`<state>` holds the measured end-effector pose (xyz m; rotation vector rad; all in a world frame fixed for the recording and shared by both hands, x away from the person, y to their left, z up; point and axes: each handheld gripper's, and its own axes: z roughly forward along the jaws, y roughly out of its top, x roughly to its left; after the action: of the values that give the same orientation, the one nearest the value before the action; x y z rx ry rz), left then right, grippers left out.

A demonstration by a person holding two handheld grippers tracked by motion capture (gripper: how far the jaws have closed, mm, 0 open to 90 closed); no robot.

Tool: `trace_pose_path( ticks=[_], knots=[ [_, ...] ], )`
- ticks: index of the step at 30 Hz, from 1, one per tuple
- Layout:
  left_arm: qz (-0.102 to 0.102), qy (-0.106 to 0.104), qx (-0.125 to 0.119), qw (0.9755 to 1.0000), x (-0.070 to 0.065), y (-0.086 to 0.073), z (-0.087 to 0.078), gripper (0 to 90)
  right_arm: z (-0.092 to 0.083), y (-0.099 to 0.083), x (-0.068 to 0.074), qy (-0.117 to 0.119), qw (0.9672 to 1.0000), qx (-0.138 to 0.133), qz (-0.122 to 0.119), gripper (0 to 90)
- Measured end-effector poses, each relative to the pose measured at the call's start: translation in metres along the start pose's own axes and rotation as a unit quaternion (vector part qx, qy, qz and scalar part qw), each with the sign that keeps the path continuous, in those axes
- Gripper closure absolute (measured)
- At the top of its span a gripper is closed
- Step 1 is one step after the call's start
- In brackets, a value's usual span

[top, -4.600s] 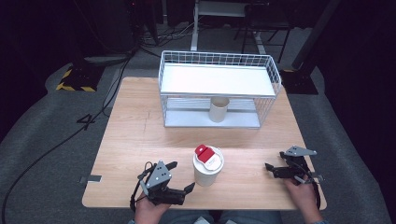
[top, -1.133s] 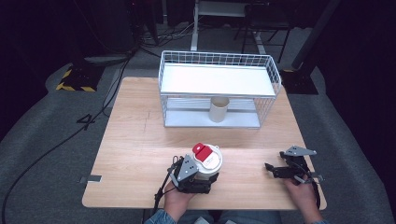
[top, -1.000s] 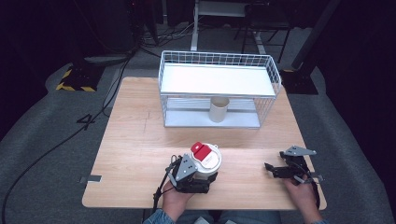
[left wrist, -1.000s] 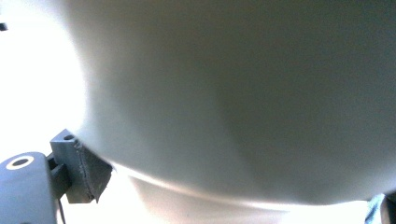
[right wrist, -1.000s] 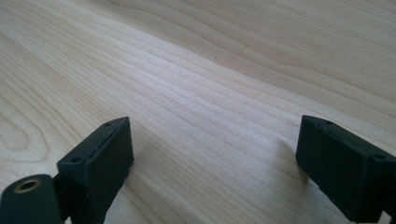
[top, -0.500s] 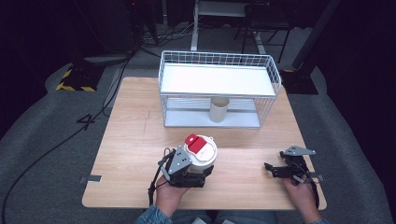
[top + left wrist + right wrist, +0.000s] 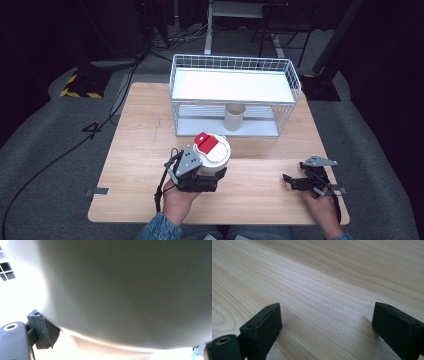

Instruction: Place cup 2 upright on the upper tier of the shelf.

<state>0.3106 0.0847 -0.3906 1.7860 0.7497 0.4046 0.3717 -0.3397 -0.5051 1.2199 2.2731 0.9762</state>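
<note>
A white tub with a white lid and a red flap [image 7: 214,152] hangs a little above the wooden table [image 7: 140,130], near its front middle. My left gripper [image 7: 207,176] is shut on the tub's lower wall. In the left gripper view the tub's pale wall [image 7: 125,287] sits right against the camera, with one black pad [image 7: 46,331] pressed to it. My right gripper [image 7: 291,181] rests on the table at the front right. Its jaws have just been opening, and in the right gripper view the gripper [image 7: 325,325] has bare wood between its pads.
A white wire rack [image 7: 235,64] with a flat white shelf stands at the back of the table. A beige cup [image 7: 234,117] stands under that shelf. Dark floor with cables lies beyond the table's edges.
My left gripper closed on the tub and has lifted it off the table, drifting a little left and away. The right hand has stayed where it was.
</note>
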Motion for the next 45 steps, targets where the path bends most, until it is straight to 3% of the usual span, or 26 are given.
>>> trace_pose_path(
  ticks=[6, 14, 24, 45],
  knots=[
    [0.006, -0.001, -0.003, 1.0000, 0.006, 0.019, -0.001, 11.6, 0.000, 0.000, 0.000, 0.000, 1.0000, 0.000, 0.001, 9.4],
    [-0.002, -0.004, -0.011, 0.9999, 0.015, 0.037, 0.001, 11.6, 0.000, 0.000, 0.000, -0.001, 1.0000, 0.000, 0.001, 9.4],
    [0.014, 0.000, -0.022, 0.9997, 0.022, 0.066, 0.002, 11.6, 0.000, 0.000, 0.000, -0.001, 1.0000, 0.000, 0.001, 9.4],
    [0.021, -0.001, -0.035, 0.9992, 0.035, 0.119, 0.020, 11.6, 0.000, 0.000, 0.001, -0.003, 1.0000, 0.000, 0.003, 9.2]
  ],
)
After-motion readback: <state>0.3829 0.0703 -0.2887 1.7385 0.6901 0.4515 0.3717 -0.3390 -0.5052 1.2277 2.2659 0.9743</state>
